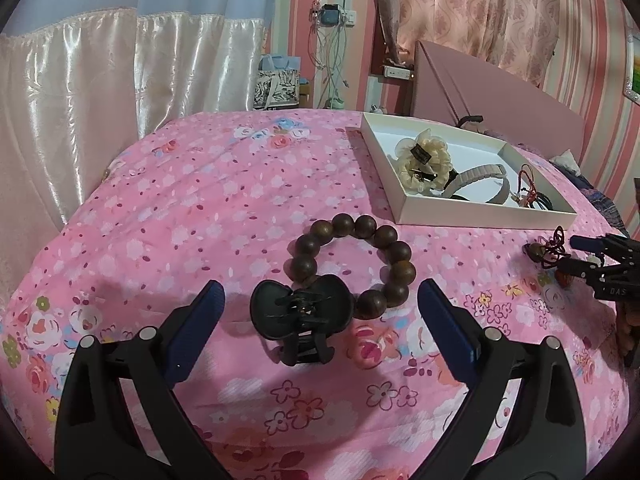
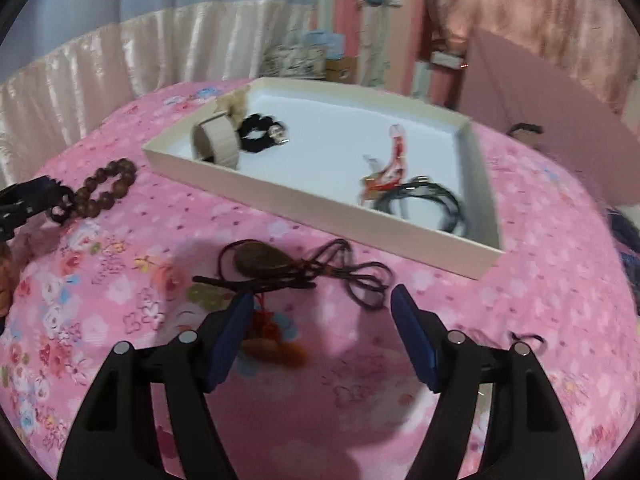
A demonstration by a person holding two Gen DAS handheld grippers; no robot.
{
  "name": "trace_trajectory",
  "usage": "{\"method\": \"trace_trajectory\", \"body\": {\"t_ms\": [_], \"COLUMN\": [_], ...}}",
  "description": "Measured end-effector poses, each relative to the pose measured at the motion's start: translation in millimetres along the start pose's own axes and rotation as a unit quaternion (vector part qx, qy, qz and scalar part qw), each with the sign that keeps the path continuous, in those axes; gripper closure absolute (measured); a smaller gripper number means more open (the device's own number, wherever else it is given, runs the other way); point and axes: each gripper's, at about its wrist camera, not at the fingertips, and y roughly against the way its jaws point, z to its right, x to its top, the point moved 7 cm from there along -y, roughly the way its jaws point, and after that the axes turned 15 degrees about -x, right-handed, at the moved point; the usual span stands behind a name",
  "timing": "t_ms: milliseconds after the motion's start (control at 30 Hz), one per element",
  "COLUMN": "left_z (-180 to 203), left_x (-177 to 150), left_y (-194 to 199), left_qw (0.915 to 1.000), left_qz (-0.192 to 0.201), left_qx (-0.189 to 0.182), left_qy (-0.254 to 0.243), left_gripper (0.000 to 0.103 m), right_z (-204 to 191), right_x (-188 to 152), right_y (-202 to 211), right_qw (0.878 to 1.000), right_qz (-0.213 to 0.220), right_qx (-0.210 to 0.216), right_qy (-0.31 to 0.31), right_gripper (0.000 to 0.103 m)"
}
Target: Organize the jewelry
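My left gripper (image 1: pixel 320 286) is open, low over the pink floral bedspread. A black hair claw clip (image 1: pixel 302 316) lies between its blue pads, apart from both. A brown wooden bead bracelet (image 1: pixel 352 264) lies just behind the clip and touches it. My right gripper (image 2: pixel 322 294) is open too. A brown pendant (image 2: pixel 256 262) on a dark cord lies just past its fingertips. An orange-red tassel charm (image 2: pixel 272 344) sits beside and partly under its left finger. In the left wrist view the right gripper (image 1: pixel 568 254) comes in from the right edge, by the pendant (image 1: pixel 538 251).
A shallow white tray (image 1: pixel 480 216) (image 2: pixel 320 216) sits further back on the bed. It holds a cream flower scrunchie (image 1: pixel 424 160), a beige band (image 2: pixel 216 142), a black scrunchie (image 2: pixel 260 128), a red cord piece (image 2: pixel 394 168) and black cords (image 2: pixel 432 200). A pink headboard and curtains stand behind.
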Motion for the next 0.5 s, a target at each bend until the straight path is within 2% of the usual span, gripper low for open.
{"method": "trace_trajectory", "body": {"t_ms": [100, 233, 300, 400, 500], "left_z": [0.8, 0.8, 0.5, 0.0, 0.4], "left_x": [-0.1, 0.1, 0.2, 0.4, 0.4], "left_y": [-2.4, -3.8, -4.0, -5.1, -4.8], "left_qw": [1.0, 1.0, 1.0, 1.0, 1.0], "left_qz": [-0.004, -0.004, -0.004, -0.004, -0.002], "left_qx": [-0.003, -0.004, -0.004, -0.005, -0.003], "left_qy": [0.0, 0.002, 0.003, 0.006, 0.005], "left_gripper": [0.007, 0.007, 0.007, 0.007, 0.007], "right_z": [-8.7, -4.1, -4.6, -5.7, -9.4], "right_x": [-1.6, -0.9, -0.6, 0.1, -1.4], "right_y": [-10.1, -15.7, -14.2, -13.6, -10.0], "right_qw": [1.0, 0.999, 0.999, 1.0, 1.0], "right_qz": [-0.017, -0.027, -0.023, -0.021, -0.017], "right_qx": [0.016, 0.015, 0.02, 0.019, 0.022], "right_qy": [0.02, 0.011, 0.013, 0.012, 0.009], "right_gripper": [0.032, 0.034, 0.061, 0.092, 0.097]}}
